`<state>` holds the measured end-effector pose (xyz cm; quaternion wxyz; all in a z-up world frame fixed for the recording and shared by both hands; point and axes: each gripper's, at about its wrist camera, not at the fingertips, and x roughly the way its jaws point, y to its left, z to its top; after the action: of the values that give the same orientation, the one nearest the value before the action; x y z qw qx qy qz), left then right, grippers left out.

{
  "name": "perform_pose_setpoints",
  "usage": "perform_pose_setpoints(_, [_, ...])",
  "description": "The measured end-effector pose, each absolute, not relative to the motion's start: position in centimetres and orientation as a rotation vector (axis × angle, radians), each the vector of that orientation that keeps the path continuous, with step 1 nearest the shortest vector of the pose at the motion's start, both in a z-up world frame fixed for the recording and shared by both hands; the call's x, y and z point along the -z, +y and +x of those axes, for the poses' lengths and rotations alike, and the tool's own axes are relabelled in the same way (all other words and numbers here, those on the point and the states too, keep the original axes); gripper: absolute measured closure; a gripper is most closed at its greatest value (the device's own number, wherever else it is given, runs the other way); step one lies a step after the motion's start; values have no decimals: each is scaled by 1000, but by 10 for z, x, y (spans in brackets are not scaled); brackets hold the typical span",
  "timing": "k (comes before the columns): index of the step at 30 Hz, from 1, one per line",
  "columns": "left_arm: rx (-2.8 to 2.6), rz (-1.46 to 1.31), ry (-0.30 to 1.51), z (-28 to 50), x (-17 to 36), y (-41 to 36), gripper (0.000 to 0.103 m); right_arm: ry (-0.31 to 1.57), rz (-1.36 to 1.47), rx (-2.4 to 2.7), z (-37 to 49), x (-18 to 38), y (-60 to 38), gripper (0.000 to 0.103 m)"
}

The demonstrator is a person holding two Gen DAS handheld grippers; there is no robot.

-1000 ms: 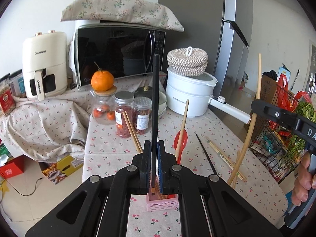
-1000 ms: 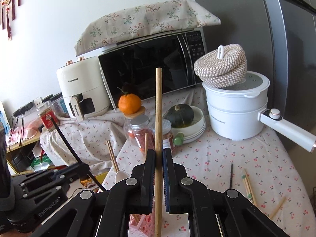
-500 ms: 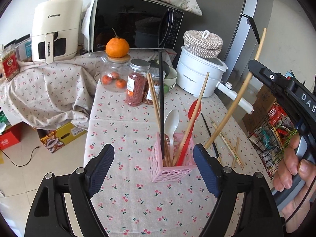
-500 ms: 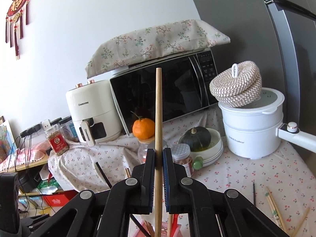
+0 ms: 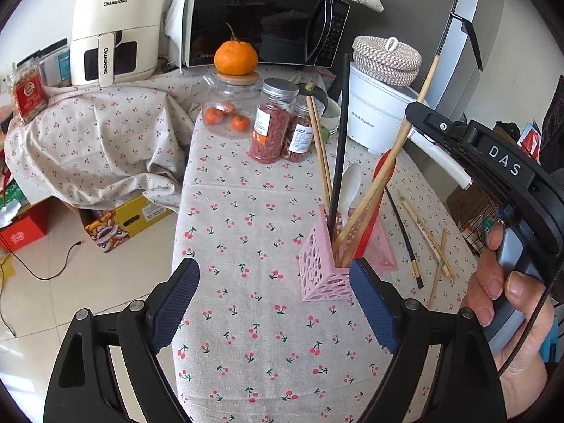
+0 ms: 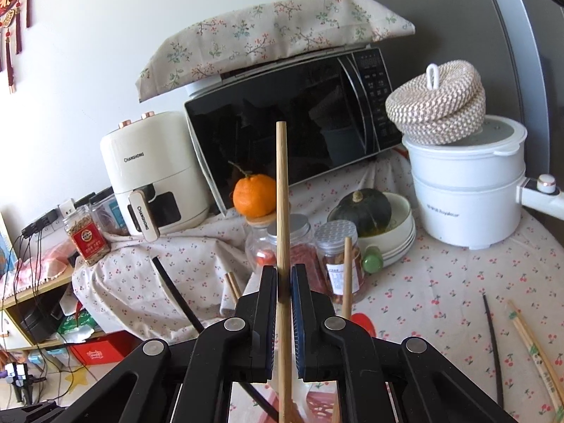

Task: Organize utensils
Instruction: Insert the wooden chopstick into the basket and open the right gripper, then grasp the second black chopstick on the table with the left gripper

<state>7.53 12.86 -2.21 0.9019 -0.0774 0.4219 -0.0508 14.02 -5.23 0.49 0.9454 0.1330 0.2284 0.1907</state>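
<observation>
Chopstick (image 6: 282, 204), the pale wooden one, is standing nearly upright between the right gripper (image 6: 283, 282) pads, its lower end already down in the pink holder (image 5: 326, 275). The pads look barely parted around it, so I'd say it's about to slide down its own axis. Beside the holder, the left gripper (image 5: 275, 303) has just been opening, nothing between its jaws. Loose chopsticks (image 5: 428, 236) lie past the holder's far side.
</observation>
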Motion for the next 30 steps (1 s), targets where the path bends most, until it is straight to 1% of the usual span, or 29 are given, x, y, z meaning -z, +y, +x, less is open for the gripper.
perform_pose_setpoints(2, [99, -154, 882, 75, 24, 128, 14, 491, 290, -397, 141, -3, -53, 83])
perform_pose_setpoints(4, [93, -140, 886, 74, 25, 126, 13, 497, 308, -403, 140, -5, -57, 66])
perform_pose_setpoints(6, [94, -128, 881, 72, 24, 124, 11, 493, 329, -406, 137, -9, -65, 58])
perform_pose_setpoints(8, [98, -122, 875, 70, 23, 121, 9, 489, 342, -404, 133, -16, -73, 54])
perform_pose_setpoints(10, [98, -118, 868, 67, 21, 117, 7, 483, 348, -400, 128, -22, -83, 46])
perform_pose_setpoints(11, [93, -118, 865, 66, 20, 115, 6, 480, 348, -394, 125, -26, -88, 43])
perform_pose_setpoints(13, [105, -125, 854, 62, 17, 109, 4, 475, 342, -383, 120, -31, -99, 33])
perform_pose_setpoints(17, [146, -124, 837, 54, 12, 87, 0, 482, 271, -344, 112, -37, -121, 23])
perform_pose_setpoints(18, [160, -120, 835, 52, 10, 81, 0, 486, 252, -334, 110, -37, -126, 20])
perform_pose_setpoints(20, [182, -106, 832, 49, 7, 68, 0, 496, 221, -317, 106, -36, -140, 17])
perform_pose_setpoints(22, [198, -88, 834, 47, 7, 53, 0, 510, 200, -301, 102, -34, -154, 11])
perform_pose_setpoints(24, [217, -82, 849, 46, 8, 40, 0, 529, 184, -279, 99, -30, -168, 9])
perform_pose_setpoints(30, [280, -54, 912, 49, 20, -5, 0, 643, 176, -178, 101, -11, -217, 6])
